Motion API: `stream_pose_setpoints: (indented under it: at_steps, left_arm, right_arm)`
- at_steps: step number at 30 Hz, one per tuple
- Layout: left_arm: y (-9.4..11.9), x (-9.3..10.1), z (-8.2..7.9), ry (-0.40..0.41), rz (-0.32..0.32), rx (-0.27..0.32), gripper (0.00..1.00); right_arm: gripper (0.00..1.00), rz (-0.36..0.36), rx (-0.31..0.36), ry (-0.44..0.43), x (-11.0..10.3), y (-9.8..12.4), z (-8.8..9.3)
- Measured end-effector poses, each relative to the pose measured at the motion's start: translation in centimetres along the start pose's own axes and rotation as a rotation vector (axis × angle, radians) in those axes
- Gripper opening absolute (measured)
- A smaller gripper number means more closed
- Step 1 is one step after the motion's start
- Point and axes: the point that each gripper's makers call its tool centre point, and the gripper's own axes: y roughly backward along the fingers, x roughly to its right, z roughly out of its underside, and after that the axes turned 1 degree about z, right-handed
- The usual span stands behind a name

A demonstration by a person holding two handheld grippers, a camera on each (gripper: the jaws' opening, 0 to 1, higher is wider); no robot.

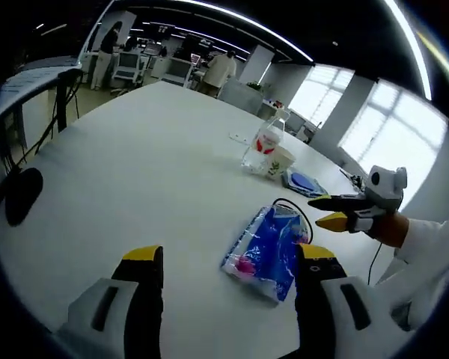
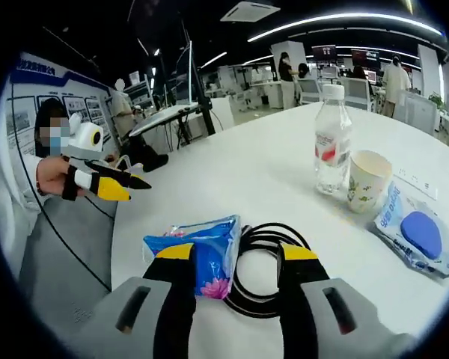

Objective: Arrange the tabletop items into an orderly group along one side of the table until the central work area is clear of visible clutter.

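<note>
Blue plastic packet (image 2: 198,258) lies low centre of the right gripper view, overlapping the coiled black cable (image 2: 266,273), so the right gripper (image 2: 236,258) (jaws spread wide, holding nothing, like the left gripper (image 1: 228,262)) could snag both together and drag them.

cable (image 1: 293,207) mostly hidden behind blue packet (image 1: 266,250)

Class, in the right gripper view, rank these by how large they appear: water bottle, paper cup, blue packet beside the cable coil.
1. blue packet, though it lies nearest the camera, which inflates it.
2. water bottle
3. paper cup

Packet and bottle look close in size; that order is unsure.
</note>
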Motion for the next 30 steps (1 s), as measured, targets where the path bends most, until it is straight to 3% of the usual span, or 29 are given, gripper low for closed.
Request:
stream_pose_setpoints:
  at_steps: [9,18,30]
  left_arm:
    - [-0.6,1.1,2.7,0.008,0.023,-0.057,0.72]
    - [-1.4,2.3,4.8,0.012,0.048,-0.107,0.69]
    - [-2.5,2.8,6.1,0.017,0.059,-0.163,0.53]
  right_arm:
    - [0.36,-0.017,-0.039,-0.014,-0.6,-1.2,1.8]
    - [0.32,-0.025,-0.051,-0.032,-0.9,-1.8,2.4]
    - [0.22,-0.019,-0.069,-0.077,-0.3,-2.2,3.1]
